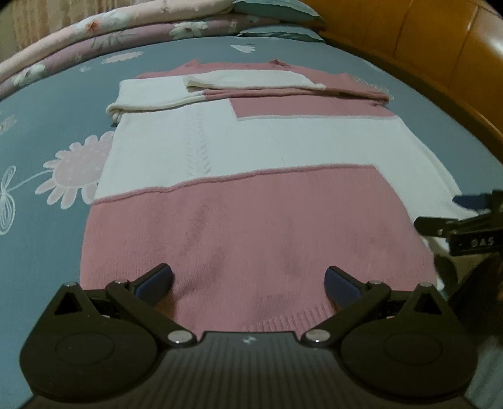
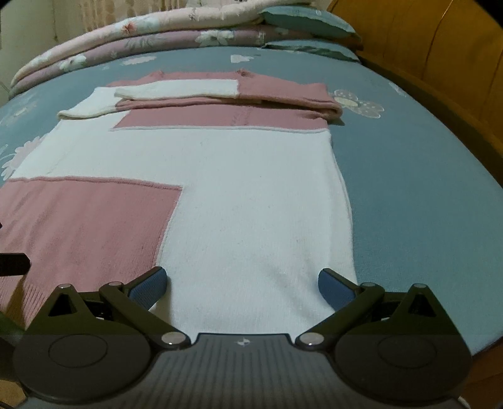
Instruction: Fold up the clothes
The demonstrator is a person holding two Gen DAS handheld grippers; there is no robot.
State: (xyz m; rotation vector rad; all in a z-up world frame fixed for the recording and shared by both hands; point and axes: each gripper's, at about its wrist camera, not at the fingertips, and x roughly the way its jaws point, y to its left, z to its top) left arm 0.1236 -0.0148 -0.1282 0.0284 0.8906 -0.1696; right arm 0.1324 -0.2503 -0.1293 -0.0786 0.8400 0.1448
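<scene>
writing: white letters "oas" on the black body of the right tongs (image 1: 471,232), seen at the right edge of the left wrist view; nothing else readable. small white emblem on the housing of each tool, too small to make out.
sweater (image 1: 251,151): pink and white colour-block knit, spread flat on the bed (image 1: 41,239), hem nearest the cameras, both sleeves folded across the chest at the far end.
left tongs (image 1: 248,280): spread wide apart, blue pads low over the pink hem panel, clamped on nothing.
right tongs (image 2: 242,281): spread wide apart too, blue pads low over the white hem panel near the sweater's right edge, gripping nothing.
bed sheet: grey-blue with pale flower prints.
far end of bed: folded floral quilts (image 2: 141,34) stacked, teal pillows (image 2: 308,19) beside them, wooden headboard (image 2: 424,41) at right.
left wrist view only: large pink daisy print (image 1: 75,170) just beside the sweater's left edge; ribbed pink hem between the pads; lettering on the other tool.
right wrist view only: butterfly print (image 2: 361,105) just beside the folded pink sleeve; bare sheet right of the sweater; a black piece of the left tool (image 2: 12,264) at the left edge.
</scene>
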